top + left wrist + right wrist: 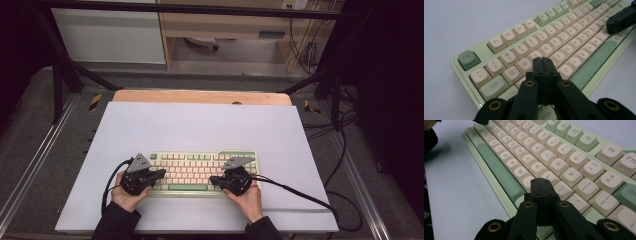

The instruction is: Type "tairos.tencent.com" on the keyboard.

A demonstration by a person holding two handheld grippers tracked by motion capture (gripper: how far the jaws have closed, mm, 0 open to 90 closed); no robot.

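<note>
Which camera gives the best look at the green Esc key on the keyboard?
The left gripper view: the Esc key sits close, its label readable. In the high view it is a tiny green corner key of the keyboard. The right gripper view looks at the P side.

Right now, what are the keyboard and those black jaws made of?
The keyboard looks like plastic: smooth, matte cream and green keycaps with printed letters, in a pale green case with a soft sheen. The left gripper and right gripper have black jaws, shut together, that look like hard plastic, perhaps printed, with brass-coloured rings at the pivots. I can't be sure.
</note>
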